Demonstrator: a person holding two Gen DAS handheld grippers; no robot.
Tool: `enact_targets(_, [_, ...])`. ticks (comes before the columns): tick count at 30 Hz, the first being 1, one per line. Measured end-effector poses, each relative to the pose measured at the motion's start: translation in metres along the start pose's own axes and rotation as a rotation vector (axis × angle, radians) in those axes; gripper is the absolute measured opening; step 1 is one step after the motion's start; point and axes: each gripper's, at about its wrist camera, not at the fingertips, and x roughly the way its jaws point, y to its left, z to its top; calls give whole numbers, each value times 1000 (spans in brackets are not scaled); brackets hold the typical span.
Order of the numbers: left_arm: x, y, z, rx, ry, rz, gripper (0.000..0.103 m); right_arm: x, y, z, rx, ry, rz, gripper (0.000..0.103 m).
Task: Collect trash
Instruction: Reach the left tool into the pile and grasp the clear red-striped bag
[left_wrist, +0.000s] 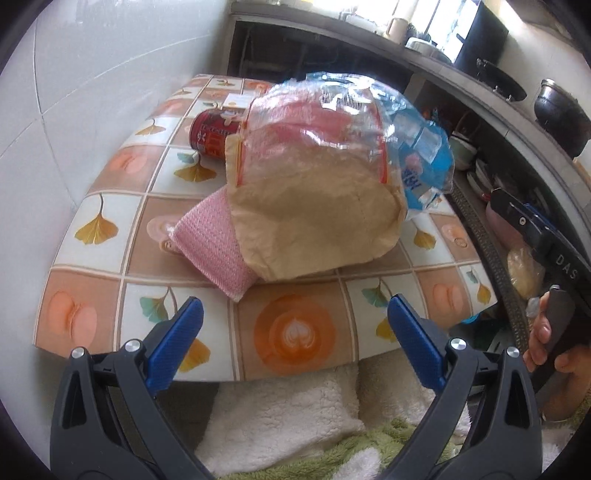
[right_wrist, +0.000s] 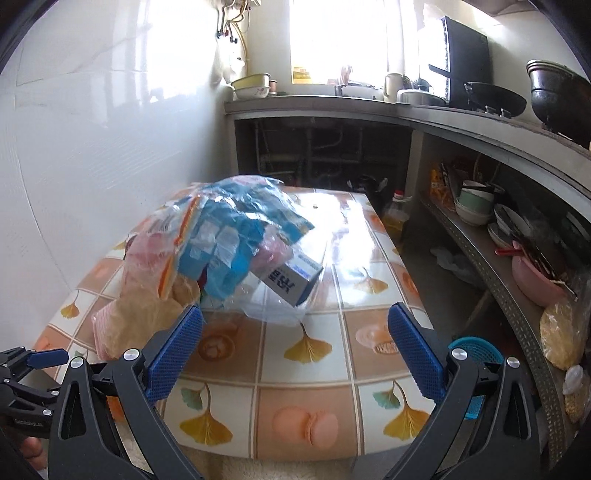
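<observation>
1. You have a white tiled wall (right_wrist: 92, 147) on your left, running along the far-left edge of the counter (right_wrist: 332, 354), which wears a glossy cloth printed with ginkgo leaves and macarons.
2. On the left part of that counter sits the trash pile: a tan paper bag (left_wrist: 314, 229) lying over a pink knitted cloth (left_wrist: 214, 247), with a crumpled clear and blue plastic wrapper (left_wrist: 417, 147) draped on top.
3. Behind the pile, a red can (left_wrist: 214, 134) lies on its side near the wall.
4. From the right wrist view, a small grey and blue carton (right_wrist: 295, 278) pokes out of the wrapper's right side, tilted.
5. Further right, a grey shelf unit (right_wrist: 517, 295) holds stacked bowls and a pink basin; a dark wok and pot stand on top.
6. Your left gripper (left_wrist: 295, 332) hangs at the near edge, spread wide and empty, facing the paper bag.
7. Your right gripper (right_wrist: 295, 339) is likewise spread and empty, over the cloth just short of the pile.
8. Your right hand (left_wrist: 546, 339) shows gripping its handle.
</observation>
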Motion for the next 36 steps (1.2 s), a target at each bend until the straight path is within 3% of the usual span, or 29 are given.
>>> enact_targets(9, [3, -5, 93, 59, -200, -72, 96, 23, -3, 26, 15, 10, 47, 98])
enact_targets(14, [29, -18, 129, 82, -132, -57, 96, 35, -10, 26, 31, 39, 40, 98])
enact_targets(18, [47, -37, 119, 143, -72, -50, 96, 44, -19, 27, 48, 54, 20, 98])
enact_targets(21, [61, -59, 105, 269, -52, 18, 96, 52, -26, 26, 68, 71, 13, 98])
enact_targets(27, [78, -88, 90, 476, -108, 246, 96, 63, -32, 24, 89, 91, 17, 98])
enact_targets(32, [75, -94, 83, 514, -134, 284, 96, 68, -33, 24, 99, 96, 26, 98])
enact_targets(34, [74, -96, 81, 527, -144, 295, 87, 68, -35, 24, 100, 97, 29, 98])
enact_targets(36, [75, -100, 80, 534, -137, 295, 70, 68, -35, 24, 103, 97, 31, 98])
